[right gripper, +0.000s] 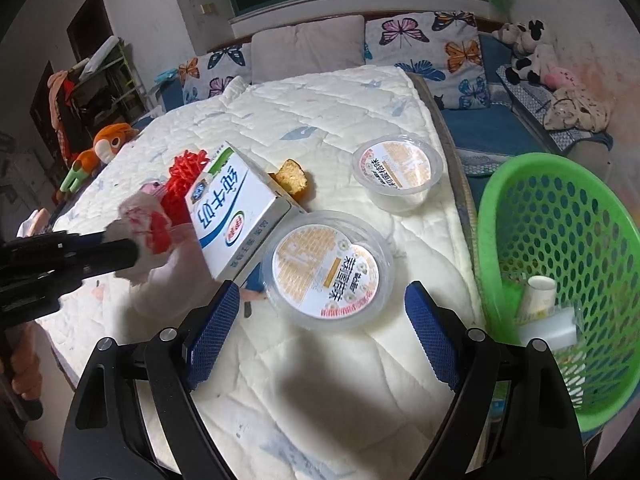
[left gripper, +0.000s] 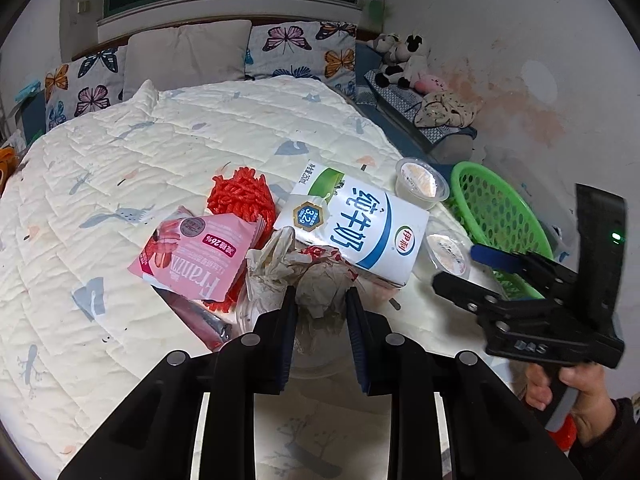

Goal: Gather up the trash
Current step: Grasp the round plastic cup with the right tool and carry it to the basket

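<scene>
Surface: quilted bed [right gripper: 328,108], butterfly pillows [right gripper: 424,44] at its head | green basket [right gripper: 560,208] beside bed | left gripper [left gripper: 320,300] clamps crumpled wrapper [left gripper: 316,276] | right gripper [right gripper: 322,316] fingers apart over plastic cup [right gripper: 326,268]

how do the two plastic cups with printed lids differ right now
The near cup looks larger and sits tilted between the right gripper's open jaws; the far cup stands upright further up the quilt, clear of both grippers. The near cup lies beside the milk carton's end; the far cup stands apart from it. Both are clear plastic with sealed white and orange lids, outside the green basket.
</scene>
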`<state>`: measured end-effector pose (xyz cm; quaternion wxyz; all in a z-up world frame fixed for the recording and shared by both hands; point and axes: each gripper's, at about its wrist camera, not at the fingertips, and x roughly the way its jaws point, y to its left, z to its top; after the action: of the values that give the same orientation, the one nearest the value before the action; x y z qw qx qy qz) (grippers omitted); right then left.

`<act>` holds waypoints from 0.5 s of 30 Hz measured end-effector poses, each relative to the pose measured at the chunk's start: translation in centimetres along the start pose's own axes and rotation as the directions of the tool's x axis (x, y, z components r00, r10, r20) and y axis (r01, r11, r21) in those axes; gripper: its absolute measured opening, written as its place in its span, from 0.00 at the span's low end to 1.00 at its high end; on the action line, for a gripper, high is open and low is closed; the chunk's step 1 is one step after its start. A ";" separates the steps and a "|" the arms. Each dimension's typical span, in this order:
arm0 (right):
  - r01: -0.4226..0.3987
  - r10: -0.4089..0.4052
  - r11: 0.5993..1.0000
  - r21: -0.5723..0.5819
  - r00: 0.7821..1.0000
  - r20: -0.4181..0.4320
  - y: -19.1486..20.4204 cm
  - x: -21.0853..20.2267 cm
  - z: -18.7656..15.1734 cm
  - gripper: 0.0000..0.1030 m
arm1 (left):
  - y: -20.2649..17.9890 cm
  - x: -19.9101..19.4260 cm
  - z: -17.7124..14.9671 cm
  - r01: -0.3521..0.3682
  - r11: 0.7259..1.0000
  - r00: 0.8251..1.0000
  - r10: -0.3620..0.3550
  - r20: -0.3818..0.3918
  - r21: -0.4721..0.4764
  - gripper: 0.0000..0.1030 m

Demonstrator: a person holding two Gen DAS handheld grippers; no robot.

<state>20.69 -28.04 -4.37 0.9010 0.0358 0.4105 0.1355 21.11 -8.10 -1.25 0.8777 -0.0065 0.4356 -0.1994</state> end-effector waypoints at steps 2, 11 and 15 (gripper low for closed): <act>-0.001 0.001 1.000 0.004 1.000 -0.005 -0.1 0.4 0.2 0.82 | 0.1 -0.2 -0.1 0.006 1.000 1.000 -0.006 -0.001 -0.003 0.24; 0.007 -0.007 1.000 0.026 1.000 -0.019 -0.7 1.7 0.7 0.76 | 0.4 -0.8 0.0 0.027 0.999 1.000 -0.027 0.010 -0.021 0.24; -0.010 0.011 0.999 0.044 1.000 -0.022 -0.9 1.9 0.7 0.70 | 0.4 -0.9 0.1 0.034 0.999 0.999 -0.034 0.010 -0.025 0.24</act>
<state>22.60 -28.38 -5.40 0.8948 0.0562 0.4230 0.1313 20.81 -7.45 -0.63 0.8761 -0.0259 0.4339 -0.2087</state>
